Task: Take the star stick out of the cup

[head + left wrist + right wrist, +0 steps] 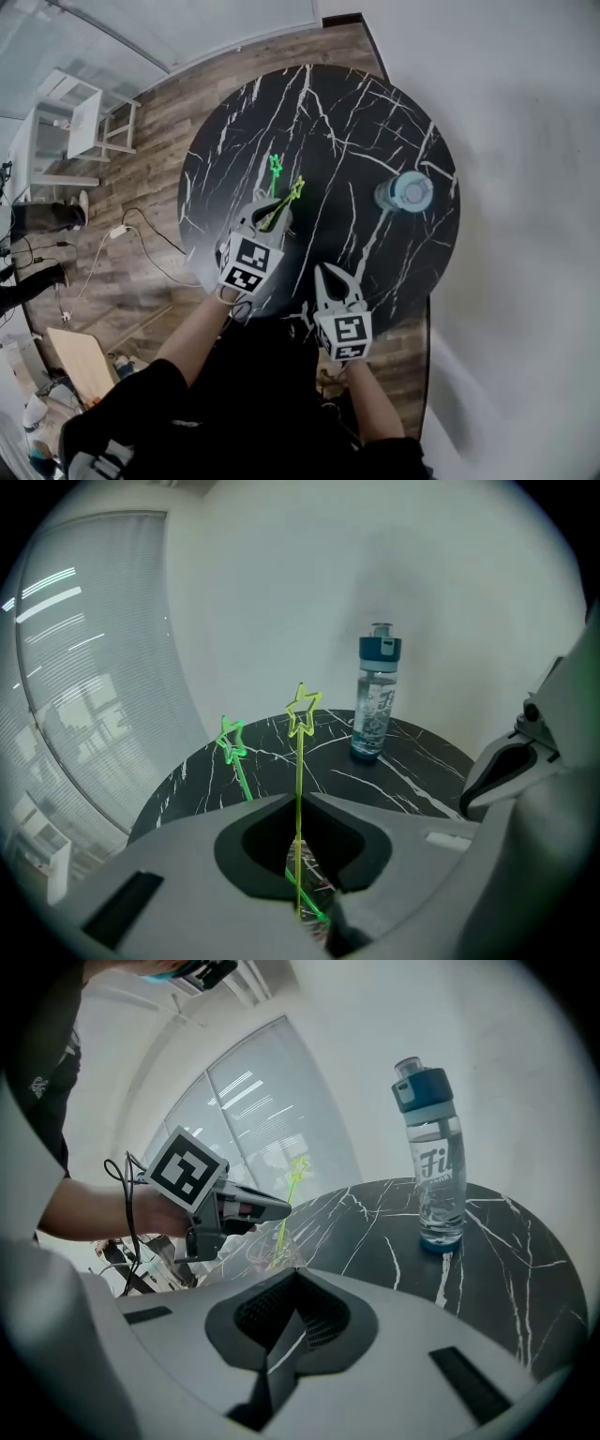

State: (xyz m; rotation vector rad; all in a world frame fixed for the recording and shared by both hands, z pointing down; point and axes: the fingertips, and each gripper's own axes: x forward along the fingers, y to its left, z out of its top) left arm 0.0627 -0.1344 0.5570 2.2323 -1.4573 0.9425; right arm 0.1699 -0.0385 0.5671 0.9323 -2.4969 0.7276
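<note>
Cup (307,872): clear, standing on the table directly under the left gripper's jaws. It shows only as a glassy glimpse through the jaw opening.
In the cup: a green star stick (232,747) leans out to the left. The yellow star stick (302,726) stands upright, and its lower end seems to reach down inside the cup, though the jaws hide most of that.
Water bottle (405,192): clear with a blue lid on, upright and well apart from the cup, toward the table's right edge.
Left gripper (300,804): jaws pressed together on the shaft of the yellow star stick, well below its star.
Right gripper (295,1273): jaws together with nothing between them, held over the near edge of the table beside the left gripper.
Count: two star sticks, one cup, one bottle, two grippers.
Surface: a round black table (375,112) with white marble veins.
Room: wood-plank floor (155,164), plain white walls, a large window (84,667) with blinds, a white stool (82,117) and cables (141,234) on the floor to the left.
</note>
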